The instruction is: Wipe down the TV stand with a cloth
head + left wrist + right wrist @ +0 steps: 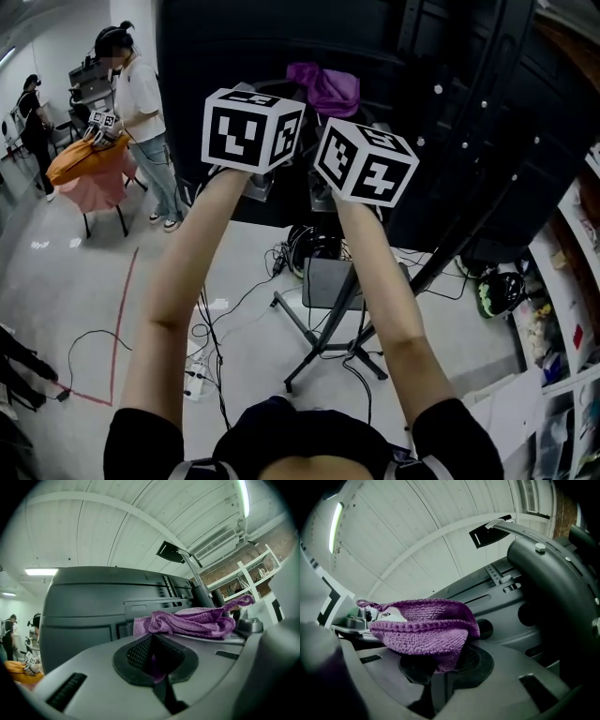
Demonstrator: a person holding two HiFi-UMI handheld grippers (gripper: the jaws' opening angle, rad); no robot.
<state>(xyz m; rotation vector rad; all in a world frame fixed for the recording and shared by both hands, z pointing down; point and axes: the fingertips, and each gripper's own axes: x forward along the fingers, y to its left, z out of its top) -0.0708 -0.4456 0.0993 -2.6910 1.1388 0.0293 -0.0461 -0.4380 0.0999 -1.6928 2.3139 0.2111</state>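
Cloth (pixel 424 627) slip risk
Left gripper (pixel 152 660) and right gripper (pixel 440 665) clench it at 12 o'clock; left's thin bite may slip.

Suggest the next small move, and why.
Probably push the purple cloth forward onto the dark panel: the right tool is clamped on it, the left tool pinches a purple sliver, and it sits bunched, not spread on the panel.
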